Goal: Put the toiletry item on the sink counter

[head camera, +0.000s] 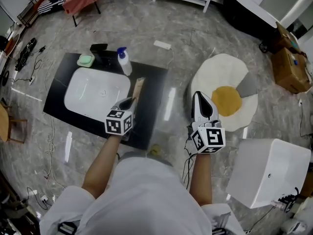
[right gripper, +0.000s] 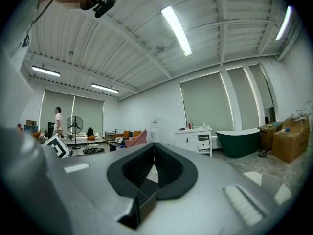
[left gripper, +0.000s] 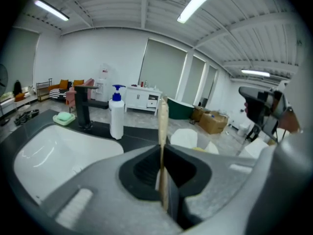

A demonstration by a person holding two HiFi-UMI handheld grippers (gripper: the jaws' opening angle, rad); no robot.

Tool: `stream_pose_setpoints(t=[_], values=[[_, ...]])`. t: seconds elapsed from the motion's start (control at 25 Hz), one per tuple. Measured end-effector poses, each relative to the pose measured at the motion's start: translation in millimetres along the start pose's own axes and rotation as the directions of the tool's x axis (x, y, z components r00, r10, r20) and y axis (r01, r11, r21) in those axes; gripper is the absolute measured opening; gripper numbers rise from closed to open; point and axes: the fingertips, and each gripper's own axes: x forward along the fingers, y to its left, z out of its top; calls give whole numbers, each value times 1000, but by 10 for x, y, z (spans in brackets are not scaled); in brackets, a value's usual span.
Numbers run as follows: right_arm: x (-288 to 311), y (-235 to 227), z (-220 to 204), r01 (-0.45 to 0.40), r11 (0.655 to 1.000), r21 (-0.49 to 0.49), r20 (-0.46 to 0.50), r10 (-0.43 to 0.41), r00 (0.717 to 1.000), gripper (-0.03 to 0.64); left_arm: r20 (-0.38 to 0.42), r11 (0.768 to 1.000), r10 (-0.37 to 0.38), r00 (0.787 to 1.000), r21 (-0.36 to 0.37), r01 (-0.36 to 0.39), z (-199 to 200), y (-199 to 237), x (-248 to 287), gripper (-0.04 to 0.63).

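Note:
My left gripper [head camera: 130, 101] is shut on a thin, flat, pale wooden toiletry item [head camera: 138, 88], which sticks out forward past the jaws. It hangs over the right part of the black sink counter [head camera: 152, 89], just right of the white basin [head camera: 95, 93]. In the left gripper view the wooden item [left gripper: 162, 124] stands edge-on, pinched between the black pads. I cannot tell if it touches the counter. My right gripper [head camera: 203, 103] is off to the right over the floor, shut and empty; in its own view the right gripper [right gripper: 154, 147] has its jaws together.
At the counter's back stand a black faucet [head camera: 100, 50], a green soap dish [head camera: 85, 60] and a white bottle with a blue pump [head camera: 124, 61]. An egg-shaped rug [head camera: 227, 99], a white box [head camera: 266, 173], cardboard boxes [head camera: 289, 62] and floor cables [head camera: 34, 70] surround it.

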Motion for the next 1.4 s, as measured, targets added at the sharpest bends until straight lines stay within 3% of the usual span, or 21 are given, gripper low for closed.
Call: stream_pose_setpoints(t=[0.64, 1.24, 1.4], values=[[338, -233, -277, 6, 1000, 20, -59, -5, 998, 3, -168, 998, 14, 986, -60, -24, -514, 133, 585, 20], [446, -360, -437, 18, 999, 33, -98, -15, 995, 3, -227, 996, 35, 973, -72, -52, -734, 279, 895, 26], [419, -390, -469, 29, 999, 31, -106, -26, 994, 3, -239, 995, 47, 970, -71, -66, -786, 360, 914, 58]])
